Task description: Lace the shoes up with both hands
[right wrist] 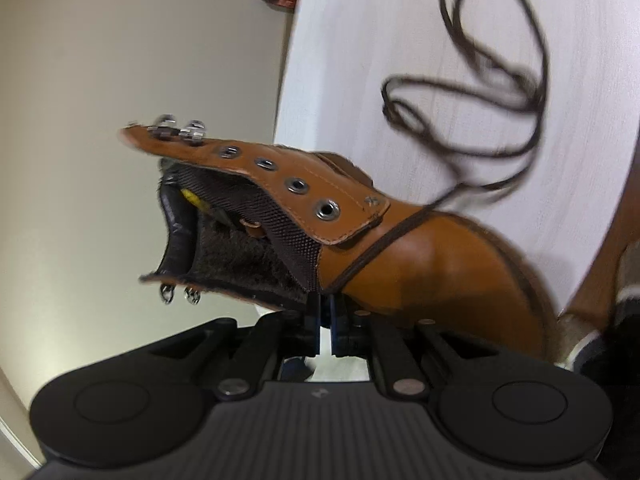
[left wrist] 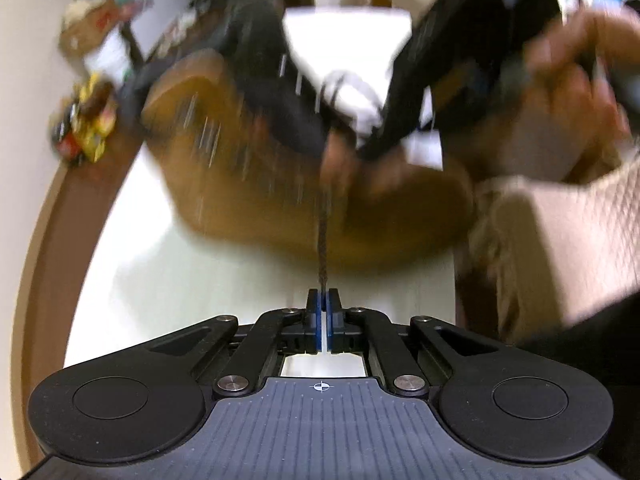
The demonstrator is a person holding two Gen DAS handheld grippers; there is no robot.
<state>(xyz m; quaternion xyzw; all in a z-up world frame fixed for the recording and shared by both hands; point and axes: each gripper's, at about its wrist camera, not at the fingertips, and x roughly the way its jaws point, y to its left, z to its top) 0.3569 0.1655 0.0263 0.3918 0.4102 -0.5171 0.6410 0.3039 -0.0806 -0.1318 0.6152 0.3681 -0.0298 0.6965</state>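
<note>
1. The brown boot (right wrist: 420, 256) lies on the white table (right wrist: 440, 60), tilted so its eyelets (right wrist: 327, 209) are reachable.
2. The right gripper (right wrist: 325, 312), slightly parted, seems to hold the boot's edge steady.
3. The left gripper (left wrist: 323, 300) is closed on the dark lace (left wrist: 323, 240), probably to pull it taut.

A tan leather lace-up boot (right wrist: 420, 256) with metal eyelets and a dark fleecy lining lies tilted over the white table's edge, tongue flap spread open. Its thin dark-brown braided lace (right wrist: 480, 92) trails in loose loops across the tabletop, seemingly threaded only near the toe.
</note>
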